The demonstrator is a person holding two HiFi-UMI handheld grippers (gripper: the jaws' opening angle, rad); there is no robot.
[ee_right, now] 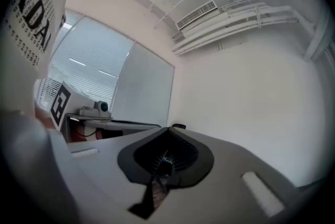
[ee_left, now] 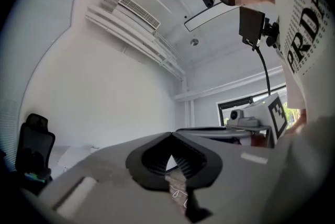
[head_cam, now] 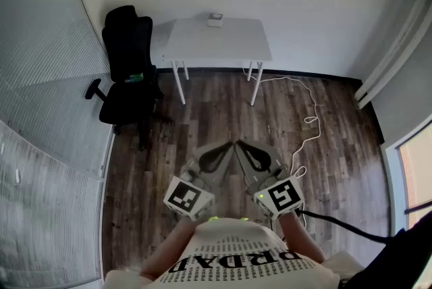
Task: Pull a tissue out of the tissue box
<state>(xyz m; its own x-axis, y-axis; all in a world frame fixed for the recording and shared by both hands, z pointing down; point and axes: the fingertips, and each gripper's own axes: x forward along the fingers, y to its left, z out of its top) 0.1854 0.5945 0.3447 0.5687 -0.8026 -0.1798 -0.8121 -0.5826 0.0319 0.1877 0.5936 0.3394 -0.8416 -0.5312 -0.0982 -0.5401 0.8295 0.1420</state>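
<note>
Both the left hand-held gripper (head_cam: 227,147) and the right hand-held gripper (head_cam: 241,147) are closed, jaw tips pressed together with nothing between them. They are held close in front of the person's body, roughly level, angled inward so their noses nearly meet, pointing toward the far wall. The tissue box (head_cam: 216,19) sits well apart from them at the back edge of the white surface (head_cam: 216,44), against that wall; it is too small to tell its long axis or which way its opening faces. Wood floor (head_cam: 223,119) lies between, a white cable (head_cam: 312,120) loops along it at right, and a black office chair (head_cam: 128,71) stands just left of the surface.
</note>
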